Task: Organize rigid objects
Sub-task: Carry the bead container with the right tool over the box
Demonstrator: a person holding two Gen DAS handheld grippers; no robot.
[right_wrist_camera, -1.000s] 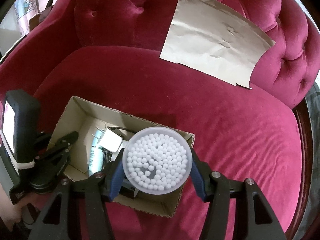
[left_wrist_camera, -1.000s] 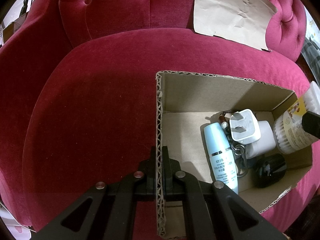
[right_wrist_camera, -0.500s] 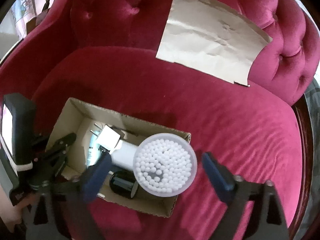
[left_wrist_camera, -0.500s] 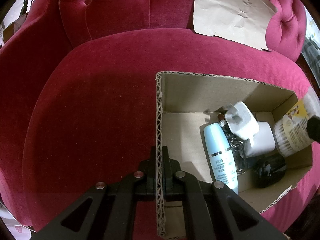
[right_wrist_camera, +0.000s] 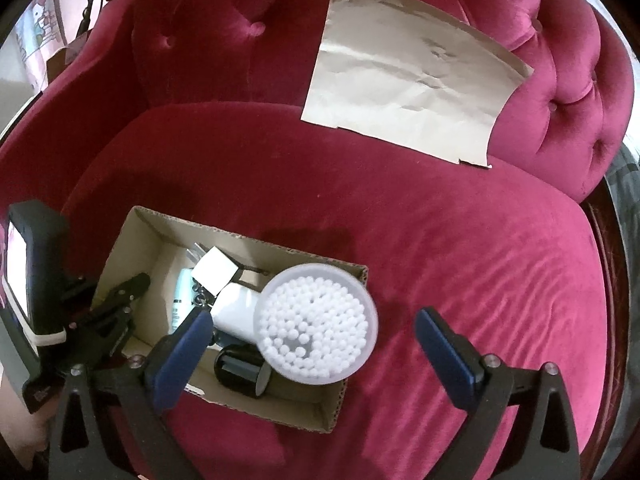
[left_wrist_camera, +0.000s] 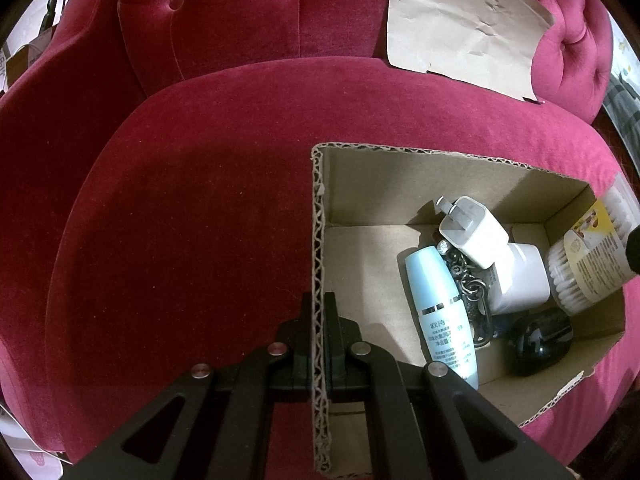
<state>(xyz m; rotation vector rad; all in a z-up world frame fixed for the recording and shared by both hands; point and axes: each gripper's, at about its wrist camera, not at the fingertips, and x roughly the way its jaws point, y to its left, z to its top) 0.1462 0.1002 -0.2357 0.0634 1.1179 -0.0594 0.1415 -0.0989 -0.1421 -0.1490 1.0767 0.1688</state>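
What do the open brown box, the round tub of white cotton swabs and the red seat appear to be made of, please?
The open brown box is corrugated cardboard, matte: fluting shows along its cut edge. The round tub of white cotton swabs looks like clear, slightly glossy plastic, since the swab tips show through. The red seat looks like velvet or similar pile fabric: soft sheen, brushed shading, though the fibre cannot be told.
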